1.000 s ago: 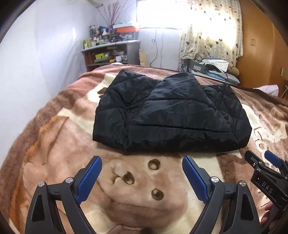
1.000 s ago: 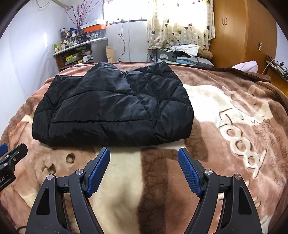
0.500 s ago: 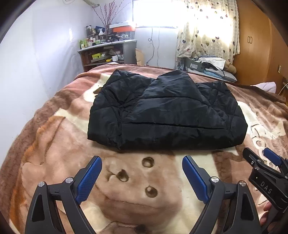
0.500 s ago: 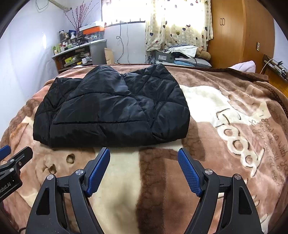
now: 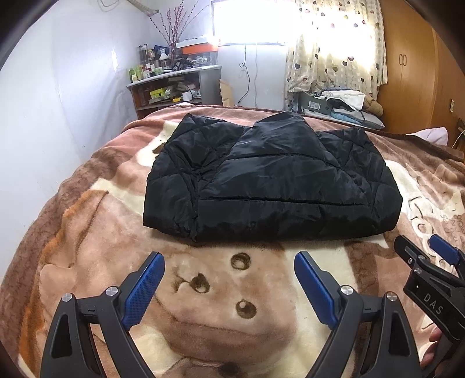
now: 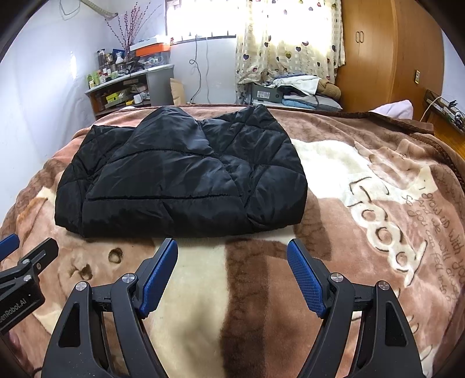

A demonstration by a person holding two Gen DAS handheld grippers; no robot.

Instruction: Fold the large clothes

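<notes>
Bedroom, daylit: bright window [image 5: 250,20] and heart-print curtain [image 5: 334,46] at the far wall, wooden wardrobe [image 6: 389,52] far right, cluttered shelf unit [image 5: 171,84] far left. Nearly filling both views, a bed under a brown and cream plush blanket [image 6: 363,203] printed with a bear's face and lettering. Centred on it toward the far side, a black quilted jacket [image 5: 270,186], already folded into a thick, roughly rectangular bundle, long axis running left to right, near edge facing the jaws. Lower and nearer, left gripper [image 5: 229,285] and right gripper [image 6: 232,273], both with jaws spread wide and holding nothing, hovering above bare blanket just short of that near edge. Straight ahead of each: left gripper opposite the bundle's left half, right gripper opposite its right corner, so about equally near, each to its own end. Judged from this, folding looks largely complete; any further fold would call for reaching forward to the near edge. Hard to tell: how many layers lie within the bundle, where sleeves and hood went, and the far edge, hidden behind the bulk.
</notes>
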